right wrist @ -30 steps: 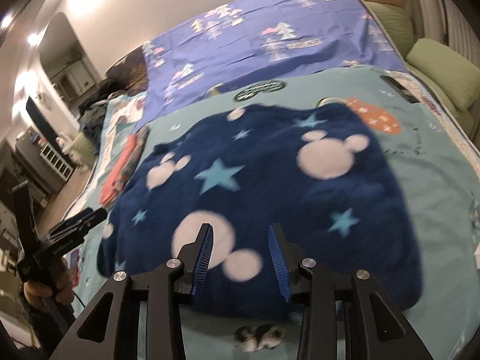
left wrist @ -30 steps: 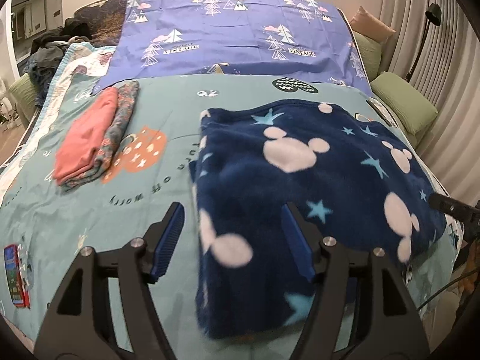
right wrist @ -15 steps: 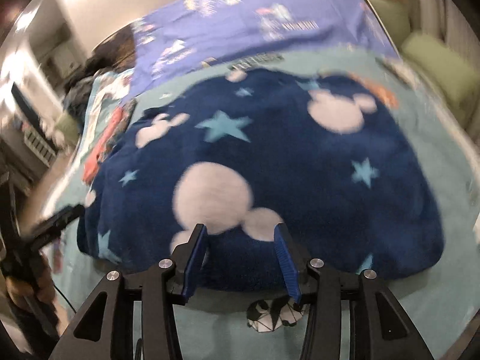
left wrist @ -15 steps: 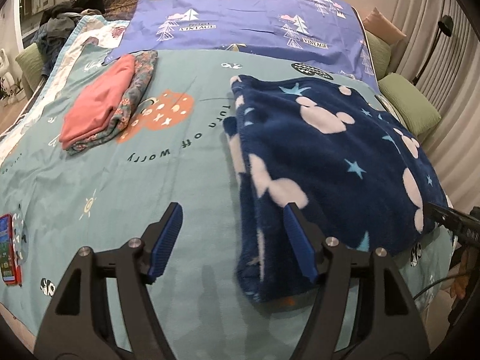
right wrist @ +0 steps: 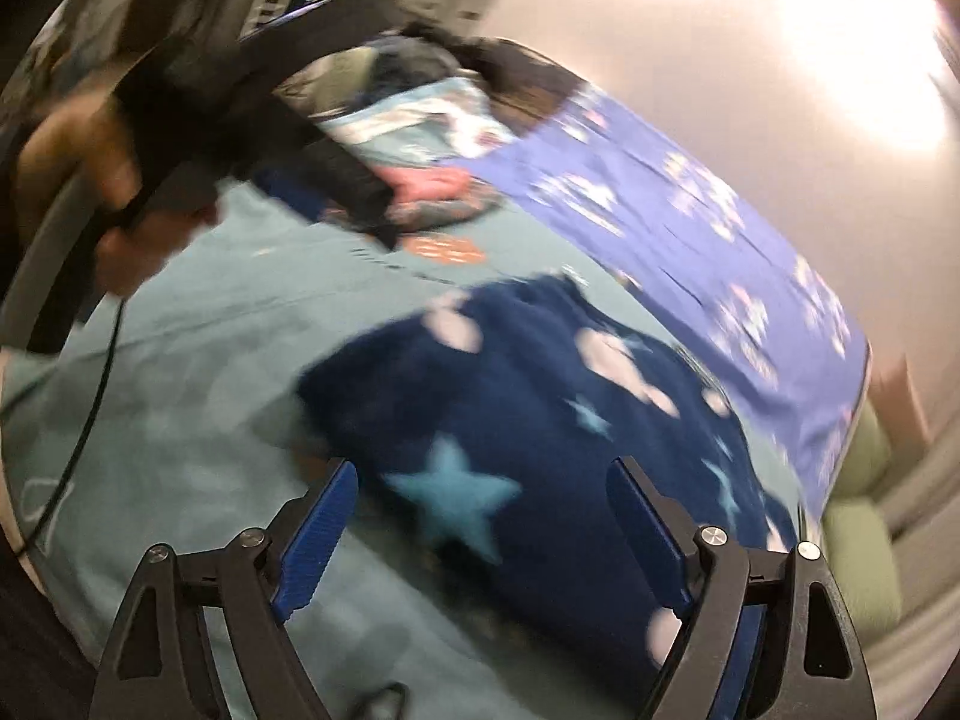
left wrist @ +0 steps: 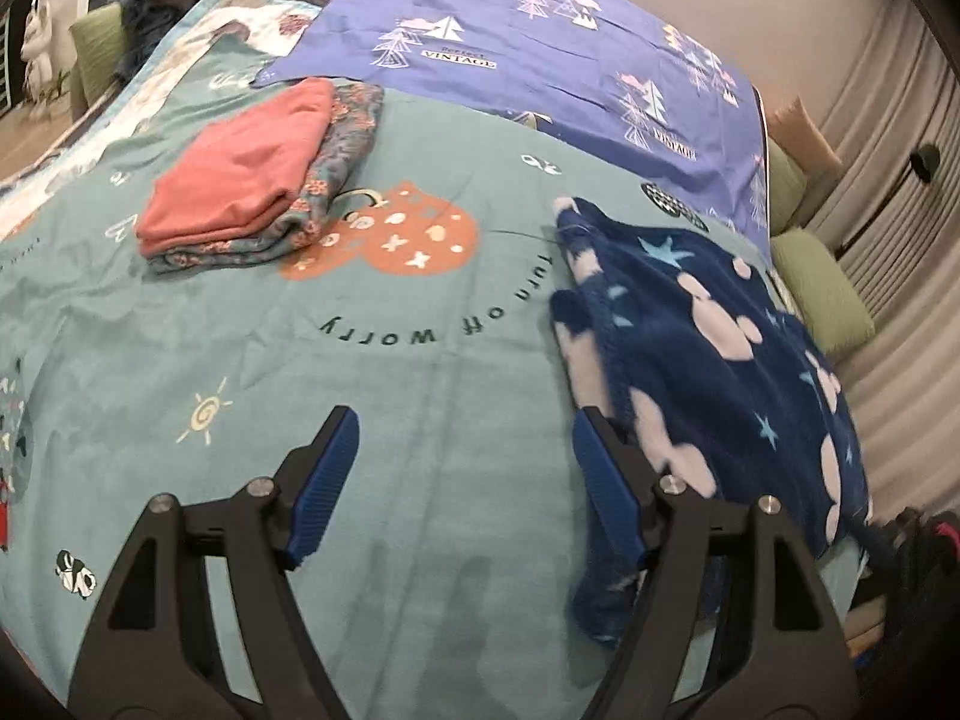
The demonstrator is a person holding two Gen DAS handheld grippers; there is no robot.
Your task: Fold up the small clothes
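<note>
- Two grippers over the bed, and both have their jaws spreading apart right now.
- Left gripper [left wrist: 462, 492] hangs above the teal bedspread [left wrist: 372, 396]; nothing sits between its blue pads [left wrist: 324, 480], only bare spread and the printed lettering beyond.
- Its right-hand finger stands just beside the near left edge of the navy fleece garment [left wrist: 720, 372], the one with pale mouse-head shapes and light-blue stars. Whether it brushes the cloth, I cannot tell.
- That fleece lies folded on the right side of the bed, with the left edge doubled over and its near corner hanging toward the bed's front edge.
- Right gripper [right wrist: 480, 528] is wide, pads clear of the cloth; the fleece [right wrist: 540, 420] lies under and ahead of it, a big light-blue star showing between the fingers. The right wrist view is badly smeared and tilted.
- In that same view the person's hand [right wrist: 78, 168] shows up top left, wrapped round the dark handle of the other gripper.
- Off on the far left of the spread, well apart from the fleece: a folded pink garment [left wrist: 240, 174] stacked on a folded floral one [left wrist: 336, 162].
- Purple tree-print sheet [left wrist: 540, 48] covers the head of the bed, green cushions [left wrist: 822, 300] off its right side.
</note>
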